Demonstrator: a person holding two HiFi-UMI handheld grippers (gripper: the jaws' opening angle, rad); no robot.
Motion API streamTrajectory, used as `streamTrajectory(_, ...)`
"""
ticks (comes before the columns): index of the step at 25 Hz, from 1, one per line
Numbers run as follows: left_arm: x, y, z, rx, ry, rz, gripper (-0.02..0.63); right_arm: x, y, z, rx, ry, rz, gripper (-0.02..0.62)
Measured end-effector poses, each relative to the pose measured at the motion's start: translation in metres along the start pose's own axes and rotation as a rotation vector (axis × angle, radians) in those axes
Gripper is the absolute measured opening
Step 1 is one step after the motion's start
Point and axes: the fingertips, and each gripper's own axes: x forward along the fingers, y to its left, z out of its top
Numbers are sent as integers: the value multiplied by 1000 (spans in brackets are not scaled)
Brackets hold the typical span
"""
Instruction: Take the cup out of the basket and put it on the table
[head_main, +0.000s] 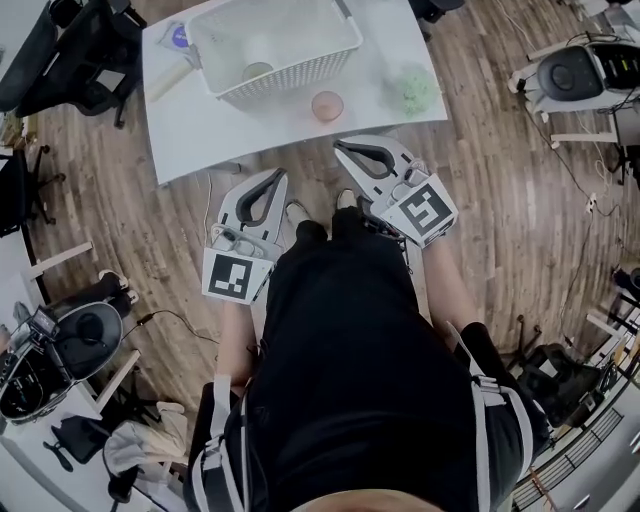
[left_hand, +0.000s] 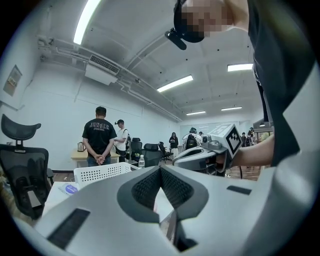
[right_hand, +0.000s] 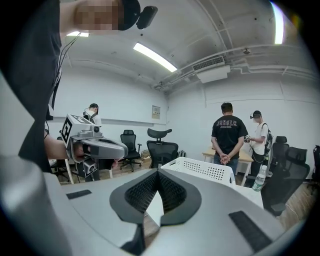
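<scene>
Short of the white table, left gripper and right gripper hang closed, empty, seemingly parked; pink translucent cup stands on it.

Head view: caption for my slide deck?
Left gripper and right gripper, both shut, hover before the table; cup in basket.

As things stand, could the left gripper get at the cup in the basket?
Probably, with a reach: the left gripper hangs short of the table, jaws shut. The basket is open-topped, nothing covers the cup; it must open and clear the near wall.
</scene>
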Motion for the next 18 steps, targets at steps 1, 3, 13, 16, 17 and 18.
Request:
streamTrajectory(1, -2, 1, -1, -1, -1, -3, 21, 1, 1, 1, 3, -4, -6, 18)
streamTrajectory(3, -5, 3, -3, -10, -2, -6, 21, 3, 4, 4, 5, -15, -7, 18)
streamTrajectory(13, 7, 20, -8, -29, 6, 25, 21, 19, -17, 7, 6, -22, 29, 18)
streamTrajectory(16, 17, 28, -2, -35, -9, 48, 21, 28, -32, 7, 6, -29, 51, 18)
streamTrajectory(17, 20, 32, 1, -42, -15, 58, 21, 32, -37, 7, 4, -28, 62, 18)
streamTrajectory(18, 23, 36, 3, -49, -21, 68, 21, 35, -42, 7, 1, -27, 73, 18)
